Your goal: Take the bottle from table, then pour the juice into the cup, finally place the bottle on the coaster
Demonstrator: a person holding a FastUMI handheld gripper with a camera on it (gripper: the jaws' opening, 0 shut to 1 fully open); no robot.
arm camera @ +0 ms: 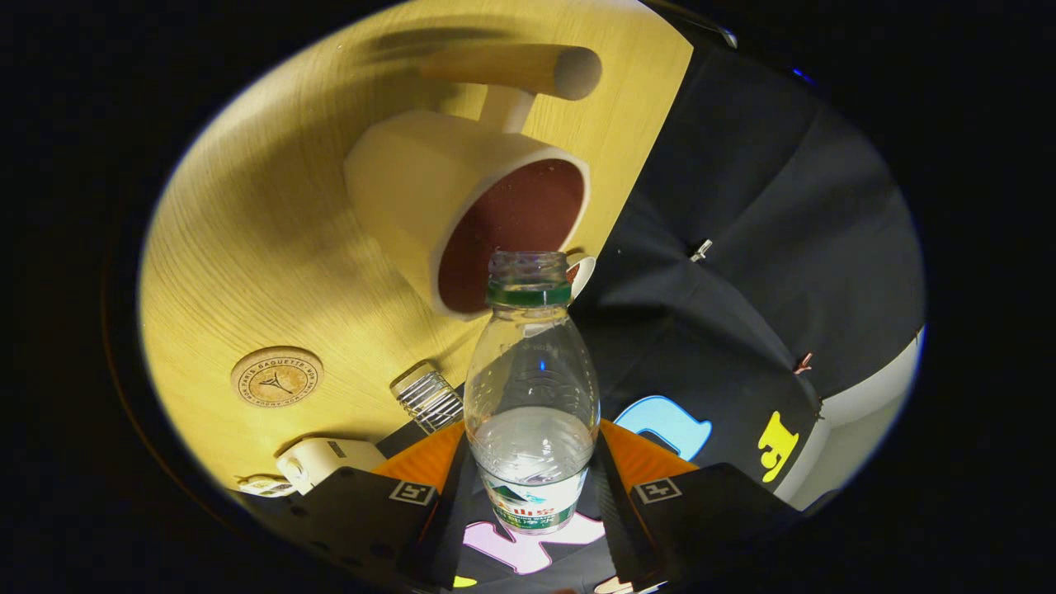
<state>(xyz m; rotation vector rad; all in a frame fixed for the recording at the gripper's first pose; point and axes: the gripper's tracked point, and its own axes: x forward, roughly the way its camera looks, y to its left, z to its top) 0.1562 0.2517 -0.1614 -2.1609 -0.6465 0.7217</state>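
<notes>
Wooden table (247,247) tilted; hand-held gripper (532,487) clamps uncapped bottle (532,396) (mouth at cup (487,223)).

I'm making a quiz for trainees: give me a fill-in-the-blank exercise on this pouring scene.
1. The claw is shut on the ____.
2. The bottle has no ____ on its mouth.
3. The bottle's mouth sits just at the rim of the ____, whose inside is dark red.
4. The round coaster lies on the wooden ____.

Missing words: bottle; cap; cup; table.
</notes>
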